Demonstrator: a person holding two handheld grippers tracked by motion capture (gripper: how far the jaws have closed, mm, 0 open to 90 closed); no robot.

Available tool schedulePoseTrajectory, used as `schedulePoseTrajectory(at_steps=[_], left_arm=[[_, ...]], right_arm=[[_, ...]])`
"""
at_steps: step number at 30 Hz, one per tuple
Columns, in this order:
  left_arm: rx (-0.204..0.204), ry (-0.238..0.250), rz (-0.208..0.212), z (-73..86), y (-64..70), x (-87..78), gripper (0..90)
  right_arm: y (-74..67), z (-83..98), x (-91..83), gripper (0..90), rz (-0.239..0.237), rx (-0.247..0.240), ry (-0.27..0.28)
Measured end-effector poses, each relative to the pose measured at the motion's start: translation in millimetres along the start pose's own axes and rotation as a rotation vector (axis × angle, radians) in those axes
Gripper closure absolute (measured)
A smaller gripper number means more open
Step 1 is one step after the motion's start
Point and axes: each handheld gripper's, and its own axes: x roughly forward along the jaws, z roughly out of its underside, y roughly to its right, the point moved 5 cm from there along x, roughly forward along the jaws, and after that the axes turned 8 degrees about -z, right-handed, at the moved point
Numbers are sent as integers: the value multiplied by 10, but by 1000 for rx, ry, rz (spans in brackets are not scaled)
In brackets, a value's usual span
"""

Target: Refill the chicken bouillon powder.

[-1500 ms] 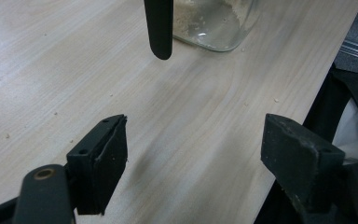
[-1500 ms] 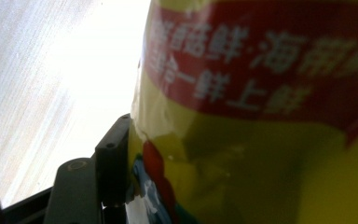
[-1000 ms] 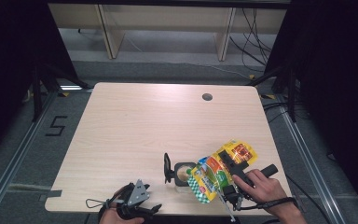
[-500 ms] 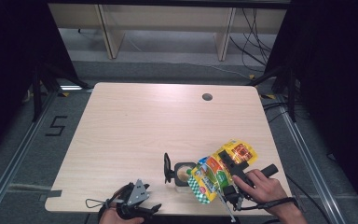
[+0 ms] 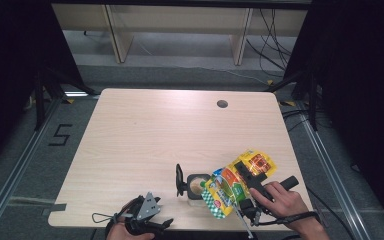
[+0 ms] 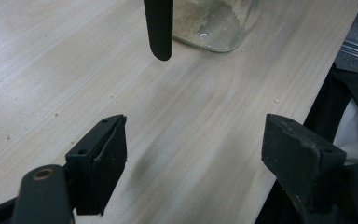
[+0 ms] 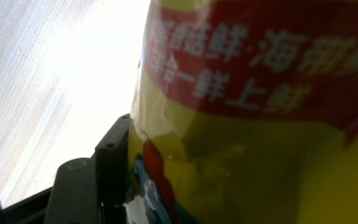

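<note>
Light wood table (image 5: 145, 135), round cable hole (image 5: 222, 104) near its far right side, grey floor and shelf legs beyond the far edge. Near-right part of the table: a yellow snack bag (image 5: 235, 182) with red, green and orange print, tilted so its low end hangs over a small glass jar (image 5: 196, 187) just to its left; the jar holds pale crumbly powder, and the left gripper view shows its base (image 6: 212, 28) resting on the wood. A black clip-like upright piece (image 5: 179, 180) stands just left of the jar. Right gripper (image 5: 247, 176) sits on the bag's right side, held by the right hand (image 5: 280, 197) at the near-right edge; the right gripper view has the bag (image 7: 261, 116) pressed flat against the visible jaw pad, so the jaws are pinching the bag, with the bag running up and to the left from the claw toward the jar. Left gripper (image 5: 147, 215) is at the near edge, well left of the jar and bag, touching neither; its jaws are spread wide over bare wood, nothing between them (image 6: 193, 163). A few tiny crumbs dot the tabletop near the jar.
</note>
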Motion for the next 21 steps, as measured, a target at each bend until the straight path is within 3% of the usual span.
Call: schedulePoseTrajectory(at_steps=[21], left_arm=[[-1,-1,-1,1,-4,3,218]], right_arm=[[-2,0,-11,354,4,-3,0]])
